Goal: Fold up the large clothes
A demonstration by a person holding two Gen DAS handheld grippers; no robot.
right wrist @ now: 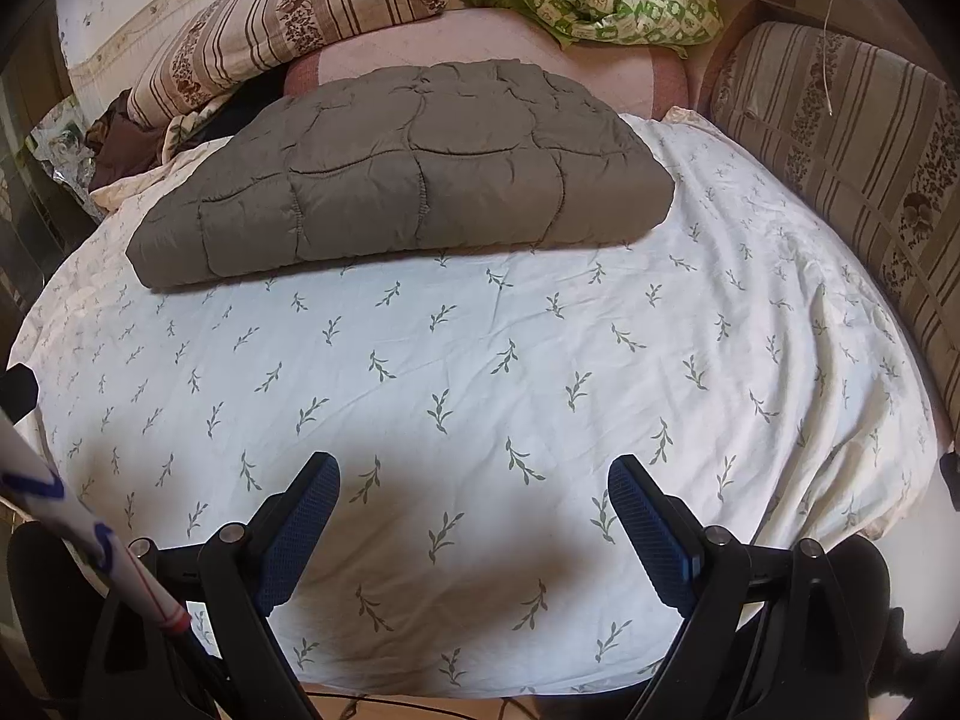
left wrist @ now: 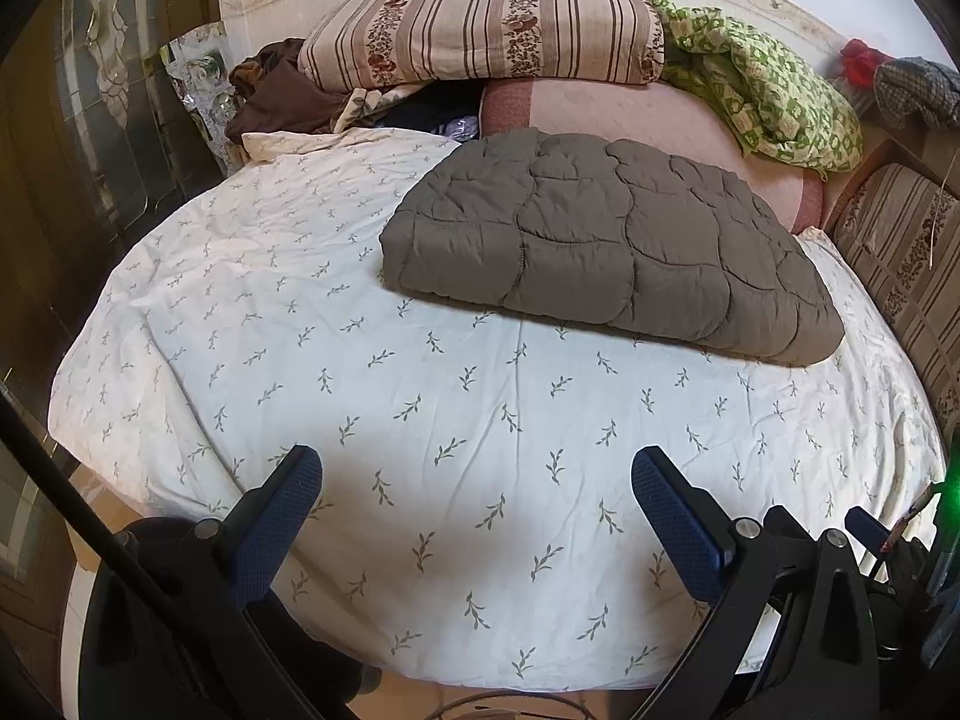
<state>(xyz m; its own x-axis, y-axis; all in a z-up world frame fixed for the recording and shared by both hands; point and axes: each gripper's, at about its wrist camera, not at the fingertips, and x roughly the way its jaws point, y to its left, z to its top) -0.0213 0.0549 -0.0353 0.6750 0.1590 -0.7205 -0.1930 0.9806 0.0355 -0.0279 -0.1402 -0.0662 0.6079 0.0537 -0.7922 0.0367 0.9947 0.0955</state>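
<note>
A grey-brown quilted padded garment (left wrist: 606, 240) (right wrist: 408, 174) lies folded into a flat rectangle on the far half of the bed. It rests on a white sheet with a green sprig print (left wrist: 420, 396) (right wrist: 480, 360). My left gripper (left wrist: 474, 468) hovers open over the sheet near the bed's front edge, well short of the garment, with nothing between its blue pads (left wrist: 282, 516). My right gripper (right wrist: 474, 474) is likewise open and empty above the near part of the sheet.
A striped floral pillow (left wrist: 480, 30) and a green patterned blanket (left wrist: 762, 90) lie at the head, over a pink cushion (left wrist: 648, 114). Brown clothes (left wrist: 276, 90) are heaped at the back left. A striped bolster (right wrist: 852, 138) runs along the right side. A dark glass-panelled door (left wrist: 102, 120) stands left.
</note>
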